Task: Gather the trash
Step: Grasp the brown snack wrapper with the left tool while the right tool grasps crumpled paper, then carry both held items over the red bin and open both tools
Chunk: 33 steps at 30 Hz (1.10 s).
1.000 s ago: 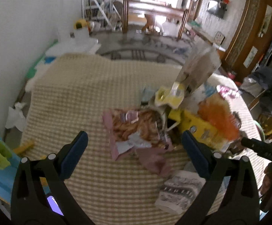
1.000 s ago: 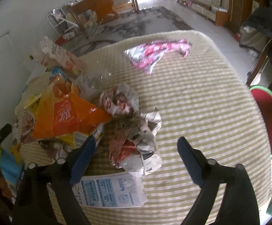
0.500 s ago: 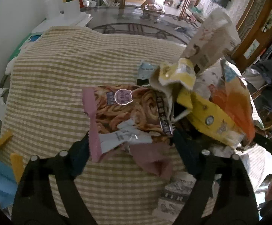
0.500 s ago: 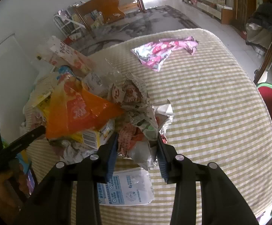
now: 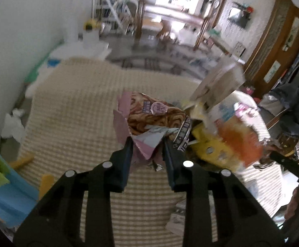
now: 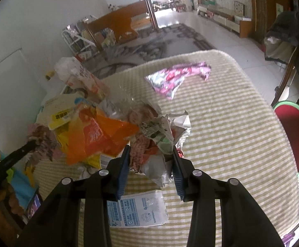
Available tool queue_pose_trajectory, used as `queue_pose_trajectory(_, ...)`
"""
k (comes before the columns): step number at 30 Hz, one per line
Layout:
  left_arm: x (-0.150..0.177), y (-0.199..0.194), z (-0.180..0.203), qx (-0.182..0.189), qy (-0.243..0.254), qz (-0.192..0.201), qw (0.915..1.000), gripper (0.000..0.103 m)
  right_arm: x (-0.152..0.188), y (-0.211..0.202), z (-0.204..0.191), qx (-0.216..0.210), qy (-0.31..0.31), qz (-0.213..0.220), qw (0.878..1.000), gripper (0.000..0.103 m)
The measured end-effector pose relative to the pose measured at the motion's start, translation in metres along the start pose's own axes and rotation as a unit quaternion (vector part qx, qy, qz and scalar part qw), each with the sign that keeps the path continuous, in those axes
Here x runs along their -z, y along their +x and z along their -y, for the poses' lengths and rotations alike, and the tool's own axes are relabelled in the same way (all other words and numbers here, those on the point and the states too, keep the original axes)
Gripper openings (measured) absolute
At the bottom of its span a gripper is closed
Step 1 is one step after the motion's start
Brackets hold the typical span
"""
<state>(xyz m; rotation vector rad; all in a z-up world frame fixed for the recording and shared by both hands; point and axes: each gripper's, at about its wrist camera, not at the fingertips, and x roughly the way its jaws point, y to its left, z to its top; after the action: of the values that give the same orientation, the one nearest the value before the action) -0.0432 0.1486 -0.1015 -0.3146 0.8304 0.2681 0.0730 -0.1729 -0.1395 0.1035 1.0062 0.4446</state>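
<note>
My left gripper (image 5: 147, 150) pinches the pink-brown foil snack wrapper (image 5: 149, 121), my right gripper (image 6: 150, 164) the crumpled silver foil wrapper (image 6: 161, 144); both wrappers extend forward from nearly closed jaws toward the mixed pile of wrappers (image 6: 91, 127) between them.

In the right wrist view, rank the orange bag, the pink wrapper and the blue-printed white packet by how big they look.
1. orange bag
2. blue-printed white packet and pink wrapper: look alike; the wrapper lies farther off and the tongs partly hide the packet, so unranked.

Both grippers, wide open a second ago, have closed. The left gripper (image 5: 147, 146) now pinches the pink snack wrapper (image 5: 149, 119), raising it off the checked surface (image 5: 77, 113). The right gripper (image 6: 150, 158) clamps the crumpled foil wrapper (image 6: 161, 140) beside the orange bag (image 6: 100, 135).
</note>
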Motion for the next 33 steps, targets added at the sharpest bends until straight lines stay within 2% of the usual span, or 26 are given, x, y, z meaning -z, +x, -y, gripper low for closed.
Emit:
queue_pose_trajectory(5, -0.017, -0.032, 0.036, 0.021, 0.039, 0.068, 0.9967, 0.028, -0.004, -0.016, 0.007, 0.007, 0.005, 0.023, 1.0, 0.037)
queue_pose_trajectory(7, -0.024, -0.037, 0.051, 0.037, 0.051, 0.081, 0.9947, 0.028, -0.006, -0.024, 0.013, 0.01, 0.009, 0.033, 0.999, 0.037)
queue_pose_trajectory(11, -0.036, -0.039, 0.095, 0.081, 0.078, 0.093, 0.9893, 0.028, -0.009, -0.041, 0.032, 0.017, 0.021, 0.049, 0.998, 0.037)
queue_pose_trajectory(16, -0.035, -0.032, 0.154, 0.12, 0.113, 0.095, 0.9818, 0.028, -0.012, -0.055, 0.069, 0.027, 0.037, 0.06, 0.997, 0.037)
queue_pose_trajectory(23, -0.023, -0.009, 0.244, 0.17, 0.14, 0.059, 0.9737, 0.028, -0.025, -0.064, 0.146, 0.047, 0.075, 0.058, 0.994, 0.037)
queue_pose_trajectory(27, -0.01, 0.013, 0.303, 0.211, 0.152, 0.022, 0.9653, 0.028, -0.032, -0.071, 0.2, 0.067, 0.103, 0.055, 0.991, 0.038)
queue_pose_trajectory(33, 0.017, 0.045, 0.392, 0.252, 0.183, -0.033, 0.9498, 0.028, -0.028, -0.087, 0.275, 0.1, 0.144, 0.051, 0.983, 0.038)
